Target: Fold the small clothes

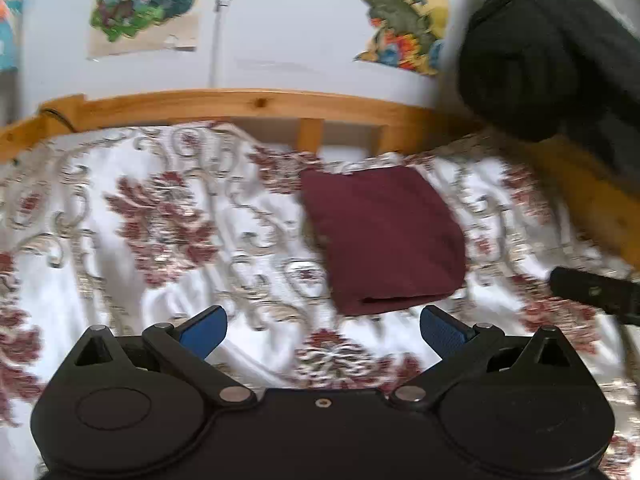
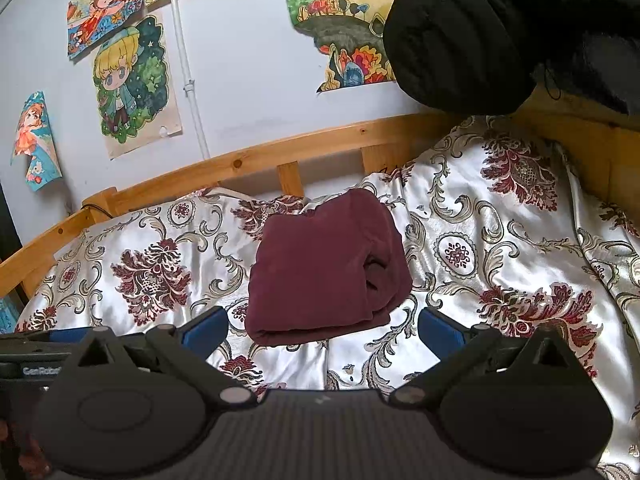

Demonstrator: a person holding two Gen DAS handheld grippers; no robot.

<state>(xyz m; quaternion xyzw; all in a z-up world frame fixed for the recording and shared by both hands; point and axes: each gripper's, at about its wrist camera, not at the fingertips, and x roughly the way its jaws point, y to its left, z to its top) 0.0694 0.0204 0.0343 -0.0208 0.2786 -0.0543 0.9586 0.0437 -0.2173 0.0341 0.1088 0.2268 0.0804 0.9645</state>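
Dark red cloth [image 2: 320, 268] is lying on the bed, near the middle of the right wrist picture. It is already folded into a thick, neat bundle, with the layered edges showing on its right side. In the left wrist picture the same cloth [image 1: 384, 236] is sitting a little right of the middle, and that picture is blurry.

The left tongs [image 1: 323, 330] are standing wide open and are holding nothing. The right tongs [image 2: 323, 330] are wide open too, and nothing is between them. Both are hovering just in front of the cloth and are not touching it.

The folding of this piece is looking finished. The next move is probably asking for one of two things: pressing the bundle flat, or putting it aside and reaching for another piece. No other small piece is showing in these pictures.

Counting things: one red folded cloth, two tongs, one flowery bedspread [image 2: 500, 240], one wooden bed rail [image 2: 240, 160]. Something big and black [image 2: 480, 28] is hanging in the upper right. Drawings [image 2: 136, 80] are sticking to the wall, five in the right wrist picture.
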